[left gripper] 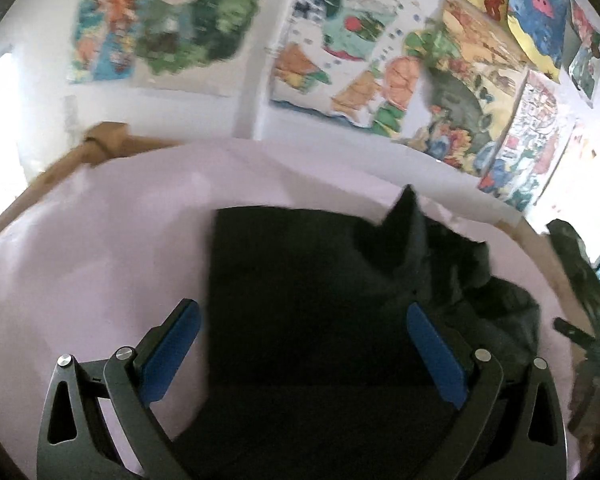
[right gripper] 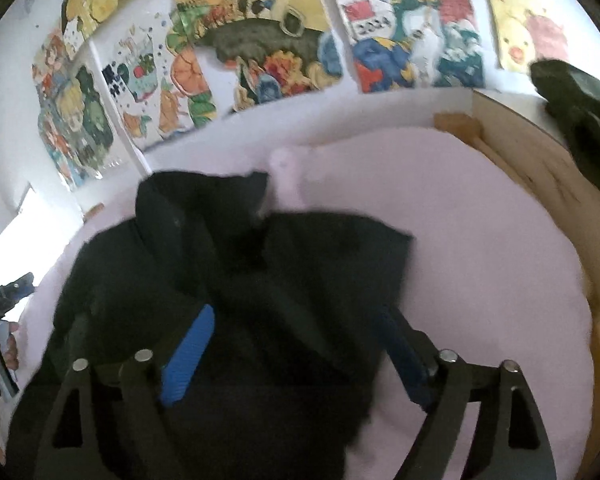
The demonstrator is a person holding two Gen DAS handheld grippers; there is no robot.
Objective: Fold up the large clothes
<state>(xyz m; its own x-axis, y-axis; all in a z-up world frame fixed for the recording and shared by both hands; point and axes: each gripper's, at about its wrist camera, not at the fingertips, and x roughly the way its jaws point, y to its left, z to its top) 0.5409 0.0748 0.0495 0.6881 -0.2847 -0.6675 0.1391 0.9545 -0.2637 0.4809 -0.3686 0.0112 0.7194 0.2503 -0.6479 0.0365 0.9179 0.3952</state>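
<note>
**Black garment part-folded on the pink sheet, both grippers empty**

Seen from the left wrist, the left gripper [left gripper: 302,344] hangs above the black garment [left gripper: 300,280] with its blue pads [left gripper: 172,350] spread wide and nothing between them. The garment lies on a pale pink sheet [left gripper: 100,260]. Its edge toward nine o'clock runs straight and tidy, which reads as a fold already made. From one to three o'clock the cloth is bunched, and one point of it sticks up at twelve.

From the right wrist, the right gripper [right gripper: 296,354] also stands with its fingers apart over the same garment [right gripper: 240,272], gripping nothing. Here the near part, toward six o'clock, looks flat. A rumpled flap rises at eleven o'clock, and a loose panel reaches toward two o'clock.

My judgement: the folding is partway through. One side is squared; the crumpled side and the raised flap still need laying over and smoothing.

Colourful children's paintings [left gripper: 340,60] cover the wall at twelve o'clock. They are too blurred for any writing to be read, and no brand or label shows.
</note>
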